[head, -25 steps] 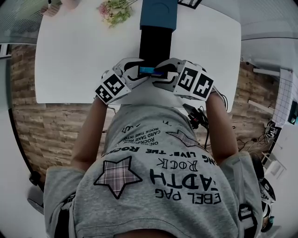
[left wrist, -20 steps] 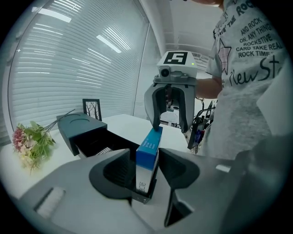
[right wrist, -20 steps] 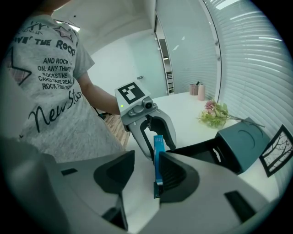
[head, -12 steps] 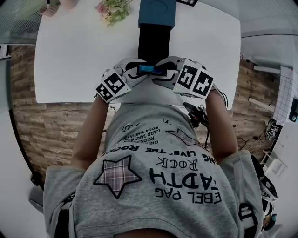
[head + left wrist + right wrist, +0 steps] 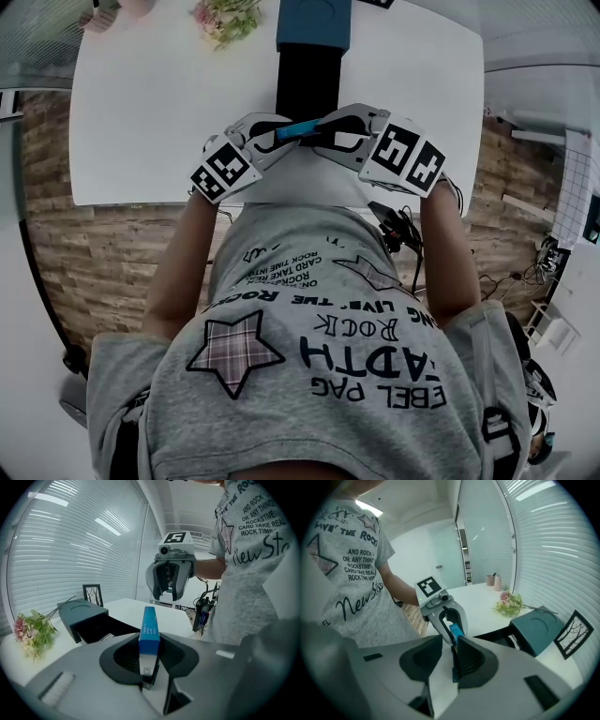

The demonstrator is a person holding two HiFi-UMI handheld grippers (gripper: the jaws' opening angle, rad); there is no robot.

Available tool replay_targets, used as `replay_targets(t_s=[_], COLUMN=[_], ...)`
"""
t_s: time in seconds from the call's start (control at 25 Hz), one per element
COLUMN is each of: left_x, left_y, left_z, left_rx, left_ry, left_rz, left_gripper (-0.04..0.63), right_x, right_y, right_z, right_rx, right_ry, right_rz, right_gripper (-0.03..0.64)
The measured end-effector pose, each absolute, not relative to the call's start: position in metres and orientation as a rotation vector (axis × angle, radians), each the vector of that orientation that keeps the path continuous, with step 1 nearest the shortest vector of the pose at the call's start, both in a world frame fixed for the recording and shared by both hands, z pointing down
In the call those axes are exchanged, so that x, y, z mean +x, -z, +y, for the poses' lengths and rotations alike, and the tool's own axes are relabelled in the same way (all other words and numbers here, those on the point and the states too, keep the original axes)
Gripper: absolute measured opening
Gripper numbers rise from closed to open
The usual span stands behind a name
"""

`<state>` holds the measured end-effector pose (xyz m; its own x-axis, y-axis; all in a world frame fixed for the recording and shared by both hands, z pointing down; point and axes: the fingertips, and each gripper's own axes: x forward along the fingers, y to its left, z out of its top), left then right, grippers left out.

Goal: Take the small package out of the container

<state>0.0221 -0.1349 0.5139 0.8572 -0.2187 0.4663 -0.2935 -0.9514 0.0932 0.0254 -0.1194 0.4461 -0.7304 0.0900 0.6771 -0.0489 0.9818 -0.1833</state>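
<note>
A small blue package hangs tilted above the table's near edge, held end to end between my two grippers. My left gripper has its jaws closing on one end; in the left gripper view the package stands upright between them. My right gripper is closing on the other end, and the package's thin edge lies against its right jaw. The open black container lies just beyond the grippers, with its teal cover at the far end.
The white table carries a bunch of flowers at the far left and a framed picture behind the teal cover. The person's torso in a grey shirt is close behind both grippers.
Both grippers have risen and moved a little away from the body. The package has gone from lying level between them to tilting up on its right side.
</note>
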Motion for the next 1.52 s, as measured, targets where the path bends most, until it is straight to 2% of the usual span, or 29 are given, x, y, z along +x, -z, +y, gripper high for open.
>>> replay_targets(t_s=[0.6, 1.52], left_x=[0.022, 0.017], left_y=[-0.488, -0.436], left_z=[-0.147, -0.172], left_rx=[2.913, 2.947], left_ry=[-0.69, -0.639], left_rz=[-0.491, -0.654], left_gripper=[0.1, 0.098], right_x=[0.047, 0.063], right_y=[-0.418, -0.369], right_z=[-0.143, -0.16], right_rx=[0.165, 0.391], right_ry=[-0.234, -0.252], right_rz=[-2.461, -2.612], right_gripper=[0.043, 0.037])
